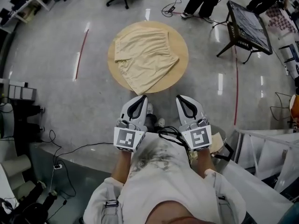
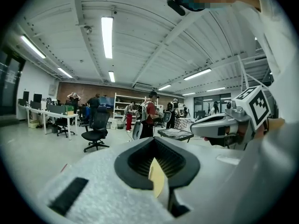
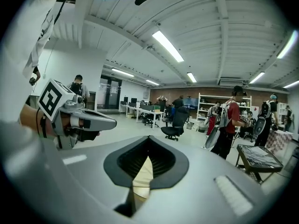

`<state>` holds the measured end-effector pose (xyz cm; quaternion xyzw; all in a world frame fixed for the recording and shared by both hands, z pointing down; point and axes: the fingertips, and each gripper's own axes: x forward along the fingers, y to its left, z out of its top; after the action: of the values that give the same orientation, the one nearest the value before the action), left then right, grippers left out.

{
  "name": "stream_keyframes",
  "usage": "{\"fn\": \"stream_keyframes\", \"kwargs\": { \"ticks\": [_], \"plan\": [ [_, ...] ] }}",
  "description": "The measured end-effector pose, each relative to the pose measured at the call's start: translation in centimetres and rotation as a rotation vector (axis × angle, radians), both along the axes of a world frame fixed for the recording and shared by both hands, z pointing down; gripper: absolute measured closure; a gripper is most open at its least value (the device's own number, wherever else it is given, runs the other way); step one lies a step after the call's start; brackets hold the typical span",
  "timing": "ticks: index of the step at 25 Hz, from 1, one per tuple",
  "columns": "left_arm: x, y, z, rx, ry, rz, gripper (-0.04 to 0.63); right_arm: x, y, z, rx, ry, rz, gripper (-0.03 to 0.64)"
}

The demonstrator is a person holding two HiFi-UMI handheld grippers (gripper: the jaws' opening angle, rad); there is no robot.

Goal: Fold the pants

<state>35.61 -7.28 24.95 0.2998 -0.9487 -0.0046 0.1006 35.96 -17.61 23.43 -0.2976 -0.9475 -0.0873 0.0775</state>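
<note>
Pants lie spread on round wooden table, at 12 o'clock from both grippers and well apart from them. Waistband seems on far side, hem nearest, prob. so a fold can start from the near edge. L gripper & R gripper hang side by side close to the person's torso, tips aimed at 12. Reads as approach posn, cloth not yet reached. Both sets of jaws closed tight, nothing between, touching nothing; only a tan sliver shows thru each gap.
</note>
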Motion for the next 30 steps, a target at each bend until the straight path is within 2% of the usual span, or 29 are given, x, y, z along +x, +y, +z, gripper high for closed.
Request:
{"fn": "stream_keyframes", "kwargs": {
  "ticks": [4, 11, 15, 21, 26, 30],
  "plan": [
    [-1.6, 0.3, 0.6, 0.017, 0.003, -0.026, 0.588, -1.7, 0.3, 1.2, 0.009, 0.047, -0.011, 0.607],
    [-5.8, 1.7, 2.8, 0.018, 0.031, -0.042, 0.588, -6.4, 1.5, 2.0, 0.048, 0.027, -0.049, 0.607],
    [-8.9, 2.0, 3.4, 0.014, 0.034, -0.039, 0.588, -9.4, 2.1, 3.2, 0.112, 0.036, -0.067, 0.607],
    [-12.6, 3.3, 5.5, 0.013, 0.064, -0.036, 0.588, -13.5, 3.1, 5.0, 0.149, 0.074, -0.079, 0.607],
    [-15.0, 4.5, 7.8, 0.023, 0.108, -0.044, 0.588, -16.1, 3.4, 7.3, 0.113, 0.172, -0.059, 0.607],
    [-16.2, 5.2, 8.9, 0.029, 0.114, -0.034, 0.588, -17.5, 3.8, 8.4, 0.172, 0.166, -0.083, 0.607]
  ]
}}
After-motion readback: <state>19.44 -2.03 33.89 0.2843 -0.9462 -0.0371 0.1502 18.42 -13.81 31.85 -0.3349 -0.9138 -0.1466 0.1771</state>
